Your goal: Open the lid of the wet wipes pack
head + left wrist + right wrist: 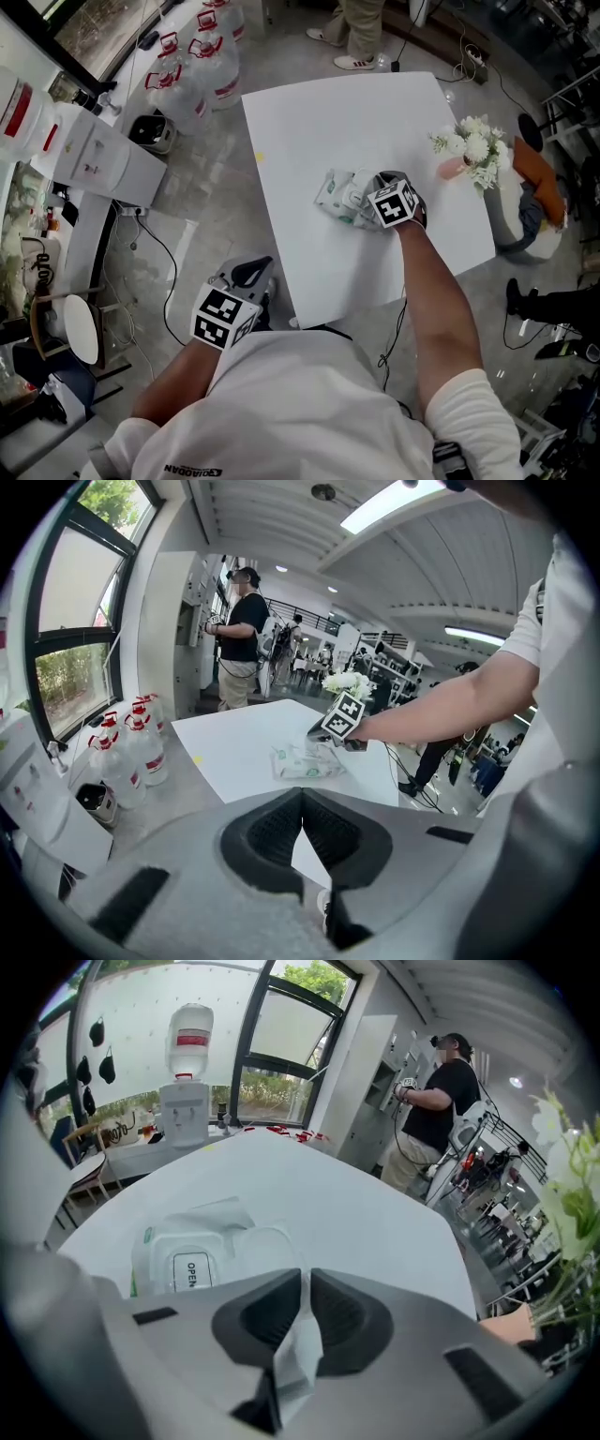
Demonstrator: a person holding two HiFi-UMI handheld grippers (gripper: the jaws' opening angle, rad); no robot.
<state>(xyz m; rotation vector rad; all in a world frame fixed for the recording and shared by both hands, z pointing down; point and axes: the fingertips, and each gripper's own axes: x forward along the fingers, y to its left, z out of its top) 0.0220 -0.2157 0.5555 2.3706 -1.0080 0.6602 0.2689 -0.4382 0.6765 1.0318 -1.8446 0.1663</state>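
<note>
Right tongs (368, 199) are down on the wet wipes pack (337, 195) now, coming in from its 3 o'clock end, and the pack lies flat near the middle of the white table (356, 112). In my right gripper view the jaws are pulled in to a thin slit and pinch a pale, thin bit of the pack; lid edge or wrapper, I can't tell. The panel printed OPEN (192, 1274) faces up at about 10 o'clock from the jaw tips, and a clear rounded lid (262, 1241) lies right beside it, running up to the tips. My left tongs (253, 274) hang off the table, down at 7 o'clock from the pack and close to my body; their tips meet with nothing gripped, and they look across at the pack (305, 761) from well apart. White flowers (473, 145) stand at 2 o'clock from the pack near the table edge, water bottles (192, 80) sit on the floor out at 10 o'clock, and a person (441, 1101) stands beyond the far side
</note>
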